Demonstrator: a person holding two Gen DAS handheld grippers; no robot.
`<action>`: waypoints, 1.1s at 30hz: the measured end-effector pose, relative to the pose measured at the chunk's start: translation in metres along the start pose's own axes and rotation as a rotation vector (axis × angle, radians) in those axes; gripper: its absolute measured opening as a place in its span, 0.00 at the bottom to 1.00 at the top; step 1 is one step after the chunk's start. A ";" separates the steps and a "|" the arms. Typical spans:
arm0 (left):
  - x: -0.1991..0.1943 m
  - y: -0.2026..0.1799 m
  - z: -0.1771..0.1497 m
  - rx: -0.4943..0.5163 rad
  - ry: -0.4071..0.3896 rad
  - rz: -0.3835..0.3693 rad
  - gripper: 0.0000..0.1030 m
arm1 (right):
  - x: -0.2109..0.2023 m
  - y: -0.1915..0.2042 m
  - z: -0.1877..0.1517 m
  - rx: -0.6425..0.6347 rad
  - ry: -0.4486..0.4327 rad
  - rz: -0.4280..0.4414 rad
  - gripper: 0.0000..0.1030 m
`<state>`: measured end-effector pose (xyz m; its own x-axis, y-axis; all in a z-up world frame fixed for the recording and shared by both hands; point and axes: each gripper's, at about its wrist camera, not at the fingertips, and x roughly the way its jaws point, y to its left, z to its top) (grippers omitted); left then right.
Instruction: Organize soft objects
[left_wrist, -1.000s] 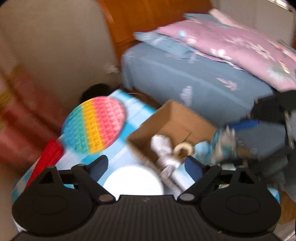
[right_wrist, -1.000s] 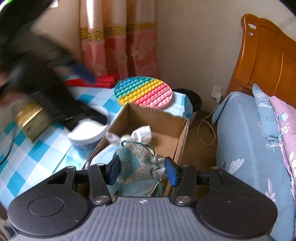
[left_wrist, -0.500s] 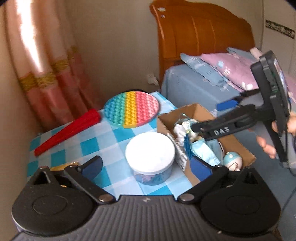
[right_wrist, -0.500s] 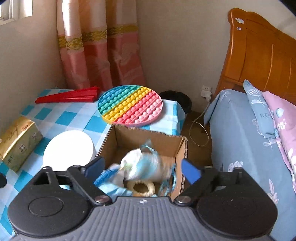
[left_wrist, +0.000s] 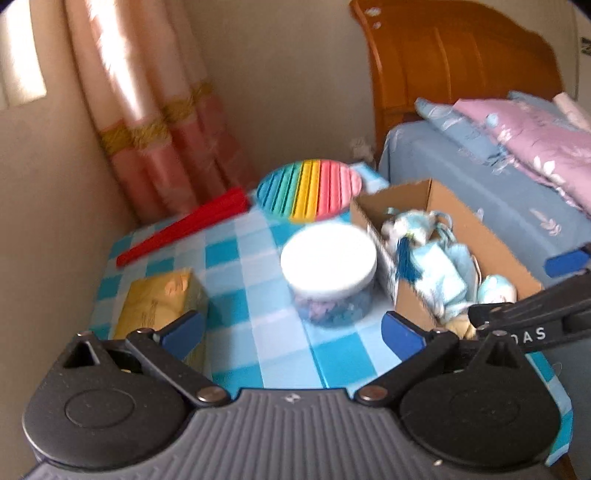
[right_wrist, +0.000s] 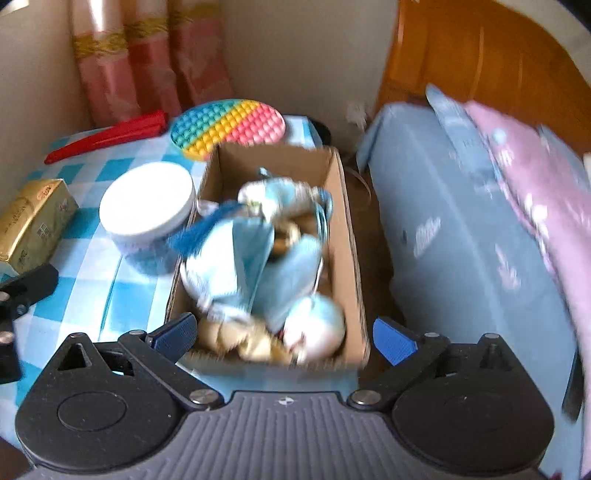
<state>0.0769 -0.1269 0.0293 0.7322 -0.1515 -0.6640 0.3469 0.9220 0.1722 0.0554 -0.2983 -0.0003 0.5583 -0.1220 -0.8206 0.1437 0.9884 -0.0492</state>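
Note:
A cardboard box (right_wrist: 343, 221) stands at the right edge of the blue checked table, filled with soft things: light blue cloth pouches (right_wrist: 240, 258), a round white and blue plush (right_wrist: 317, 325) and a tan plush (right_wrist: 240, 336). My right gripper (right_wrist: 284, 334) hovers over the box's near end. Its jaws are opening and nothing is pressed between the pads. In the left wrist view the box (left_wrist: 406, 195) and pouches (left_wrist: 436, 273) lie to the right, with one of the right gripper's fingers (left_wrist: 532, 314) above them. My left gripper (left_wrist: 291, 328) is open and empty over the tablecloth.
A clear jar with a white lid (left_wrist: 328, 254) stands just left of the box. A gold pack (left_wrist: 159, 295) lies at the near left, with a red folded fan (left_wrist: 184, 229) and a rainbow bubble mat (left_wrist: 310, 188) at the back. A blue bed (right_wrist: 461, 240) lies right of the table.
My right gripper has let the patterned teal pouch go into the box and spread its jaws wide. My left gripper swung left, away from the box, and now faces the jar.

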 end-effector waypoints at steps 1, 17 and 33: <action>-0.001 -0.001 -0.002 -0.009 0.021 -0.004 0.99 | -0.001 0.000 -0.004 0.015 0.007 -0.001 1.00; -0.002 -0.002 -0.009 -0.085 0.123 -0.060 0.99 | -0.019 0.007 -0.009 0.017 -0.012 -0.036 1.00; -0.001 0.001 -0.008 -0.116 0.136 -0.063 0.99 | -0.023 0.006 -0.009 0.018 -0.025 -0.041 1.00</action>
<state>0.0718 -0.1229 0.0246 0.6226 -0.1675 -0.7644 0.3138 0.9483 0.0478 0.0361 -0.2885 0.0135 0.5718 -0.1650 -0.8037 0.1816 0.9807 -0.0721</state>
